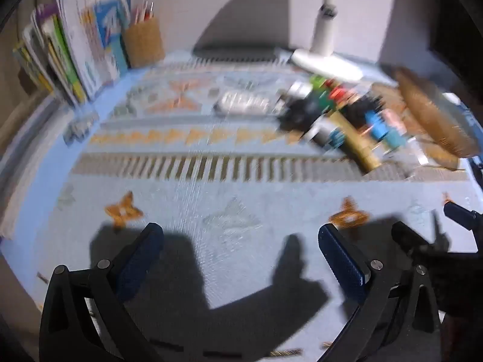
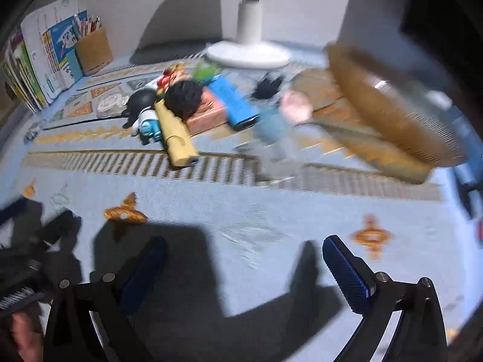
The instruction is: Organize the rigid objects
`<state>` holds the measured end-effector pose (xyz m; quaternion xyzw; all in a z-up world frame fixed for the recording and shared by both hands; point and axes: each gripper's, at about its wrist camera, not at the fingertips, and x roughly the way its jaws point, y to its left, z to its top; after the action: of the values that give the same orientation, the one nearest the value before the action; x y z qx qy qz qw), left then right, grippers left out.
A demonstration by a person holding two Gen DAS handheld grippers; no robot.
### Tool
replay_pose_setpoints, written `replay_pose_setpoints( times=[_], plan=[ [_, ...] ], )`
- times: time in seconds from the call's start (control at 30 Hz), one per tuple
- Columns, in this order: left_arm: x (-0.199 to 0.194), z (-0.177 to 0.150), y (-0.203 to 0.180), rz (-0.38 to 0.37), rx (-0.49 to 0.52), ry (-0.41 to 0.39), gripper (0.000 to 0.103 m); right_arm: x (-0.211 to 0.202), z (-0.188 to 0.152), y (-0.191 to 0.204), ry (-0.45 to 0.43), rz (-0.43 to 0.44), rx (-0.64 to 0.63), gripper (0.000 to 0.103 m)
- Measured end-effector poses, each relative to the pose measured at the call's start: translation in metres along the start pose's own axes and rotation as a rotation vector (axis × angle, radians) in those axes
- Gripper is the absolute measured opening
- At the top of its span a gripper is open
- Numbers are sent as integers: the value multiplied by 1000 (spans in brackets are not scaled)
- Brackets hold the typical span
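- The cloth [image 1: 211,211] on the counter looks woven, matt, pale blue with stitched-looking patterns.
- The basket [image 2: 392,102] looks like woven wicker, rough and tan.
- The lamp base [image 2: 247,54] is smooth white plastic with a slight sheen.
- The pen holder [image 2: 93,49] looks like matt cork or wood.
- The books [image 1: 87,48] have glossy paper covers.
- The left hand-held gripper [image 1: 241,256] has matt black arms, ribbed blue pads [image 1: 344,259] and shiny metal pins.
- The toys [image 2: 181,108] look like glossy plastic.
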<state>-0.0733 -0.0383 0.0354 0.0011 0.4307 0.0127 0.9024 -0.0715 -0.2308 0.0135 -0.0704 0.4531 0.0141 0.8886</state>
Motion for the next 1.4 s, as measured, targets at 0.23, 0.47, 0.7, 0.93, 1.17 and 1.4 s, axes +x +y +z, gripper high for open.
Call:
replay_pose_setpoints(
  times=[0.23,0.47,0.7,0.93,1.17,1.4],
  plan=[
    [-95,19,-24,59,95,-243,102,-109,2,-23,-317,-94,14,103],
    [-134,2,-27,-15,39,-266,102,-156,-10,-47,-319,19,114,103],
    [-160,-36,-39,-11,30,-274,102,-172,-36,-47,-332,81,185,103],
    [-193,-54,-24,-9,-11,-318,102,-200,-51,-44,-386,132,187,103],
    [-209,-67,-3,-16,-65,-357,102,-224,-58,-43,-439,153,178,103],
    [-193,-69,16,-37,-108,-319,102,-218,-58,-37,-424,160,179,103]
  ],
)
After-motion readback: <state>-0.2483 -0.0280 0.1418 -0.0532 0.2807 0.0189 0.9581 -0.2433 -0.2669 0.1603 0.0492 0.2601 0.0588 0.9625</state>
